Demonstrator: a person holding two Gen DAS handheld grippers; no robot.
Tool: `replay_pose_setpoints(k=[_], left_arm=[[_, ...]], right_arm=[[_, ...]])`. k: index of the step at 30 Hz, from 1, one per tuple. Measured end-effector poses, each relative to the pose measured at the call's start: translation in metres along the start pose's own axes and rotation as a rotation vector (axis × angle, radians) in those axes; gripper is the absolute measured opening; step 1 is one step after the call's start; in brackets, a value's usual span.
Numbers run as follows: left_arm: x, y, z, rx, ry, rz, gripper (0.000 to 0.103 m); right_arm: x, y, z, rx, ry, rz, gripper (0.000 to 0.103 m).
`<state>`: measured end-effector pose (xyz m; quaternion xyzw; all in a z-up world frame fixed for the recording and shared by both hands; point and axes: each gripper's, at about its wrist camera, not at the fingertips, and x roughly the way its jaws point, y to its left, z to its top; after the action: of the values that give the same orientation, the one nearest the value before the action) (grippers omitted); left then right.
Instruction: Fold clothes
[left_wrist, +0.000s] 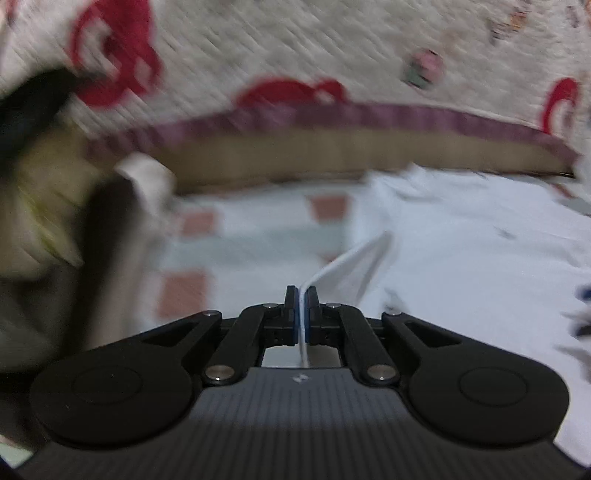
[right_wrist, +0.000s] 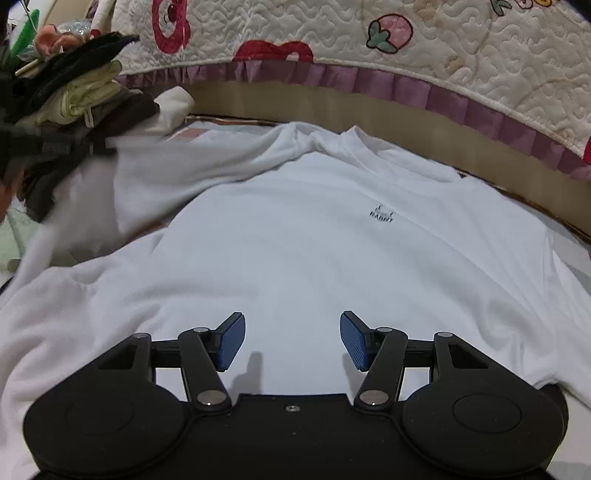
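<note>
White shirt (right_wrist: 295, 236) of soft knit lies spread flat on the bed, collar toward the quilt (right_wrist: 461, 55). Its small black chest print is too small to read surely. The left wrist view is strongly blurred. The left gripper (left_wrist: 302, 295) is closed on a thin folded edge of the shirt. The right gripper (right_wrist: 292, 341) stands wide apart above the cloth and holds nothing. The pile of dark and pale clothes (right_wrist: 74, 99) at left is partly cut off.
</note>
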<state>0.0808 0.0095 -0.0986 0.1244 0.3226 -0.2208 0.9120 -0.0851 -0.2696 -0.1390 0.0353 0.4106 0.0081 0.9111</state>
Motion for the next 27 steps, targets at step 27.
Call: replay_pose_setpoints(k=[27], left_arm=[[0.131, 0.067, 0.143, 0.379, 0.149, 0.412, 0.014]], right_arm=[[0.004, 0.000, -0.040, 0.058, 0.152, 0.073, 0.069]])
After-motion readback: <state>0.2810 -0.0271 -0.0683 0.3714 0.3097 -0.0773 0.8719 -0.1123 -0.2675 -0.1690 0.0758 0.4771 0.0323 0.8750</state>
